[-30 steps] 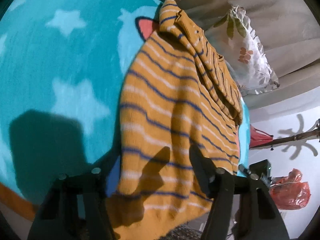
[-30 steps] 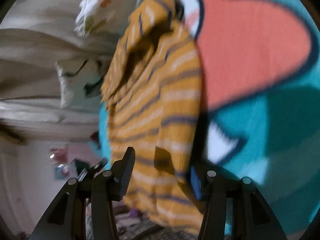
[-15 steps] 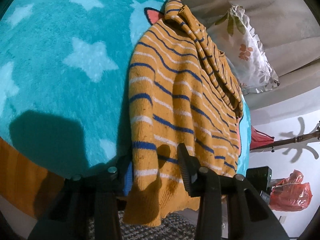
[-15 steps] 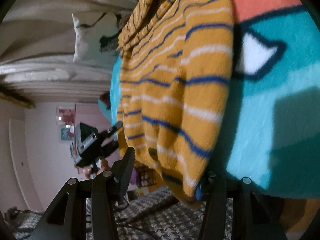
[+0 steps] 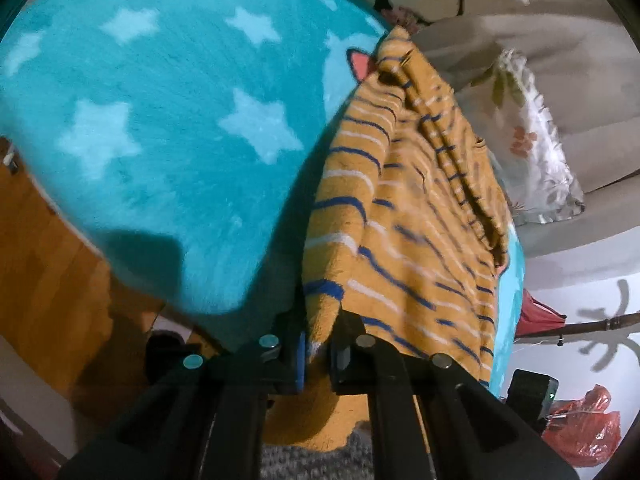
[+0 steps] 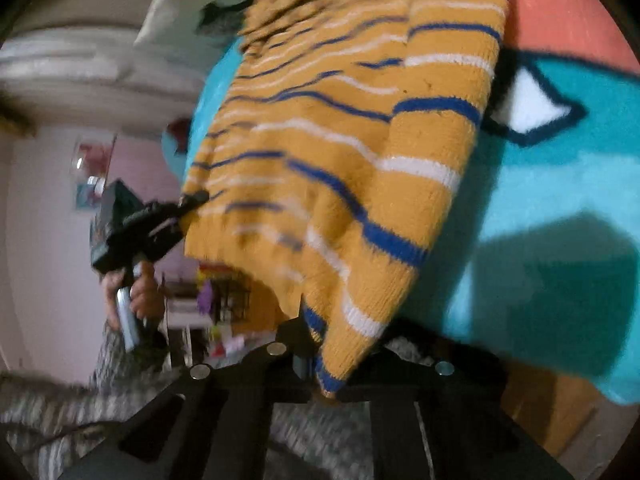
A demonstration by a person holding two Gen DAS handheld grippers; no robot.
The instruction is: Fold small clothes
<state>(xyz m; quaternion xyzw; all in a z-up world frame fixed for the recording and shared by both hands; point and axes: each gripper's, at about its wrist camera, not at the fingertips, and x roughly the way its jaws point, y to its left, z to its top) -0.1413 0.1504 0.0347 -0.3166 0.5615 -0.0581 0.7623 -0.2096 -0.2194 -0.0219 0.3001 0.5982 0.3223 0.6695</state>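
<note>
A mustard-yellow knitted sweater with blue and white stripes lies on a teal star blanket, its hem lifted toward me. My left gripper is closing tight on one hem corner, with the knit pinched between the pads. In the right wrist view the sweater hangs from my right gripper, whose jaws are closing on the other hem corner, fabric squeezed between them. The left gripper shows there too, clamped on the far corner, with a hand on its handle.
The blanket carries a coral and white cartoon print. A floral pillow and beige bedding lie beyond the sweater. Wooden floor shows past the blanket's edge at left. A red plastic bag sits at lower right.
Both grippers went from open around the hem to shut on its corners. The hem has lifted off the blanket and both views have pulled back.
</note>
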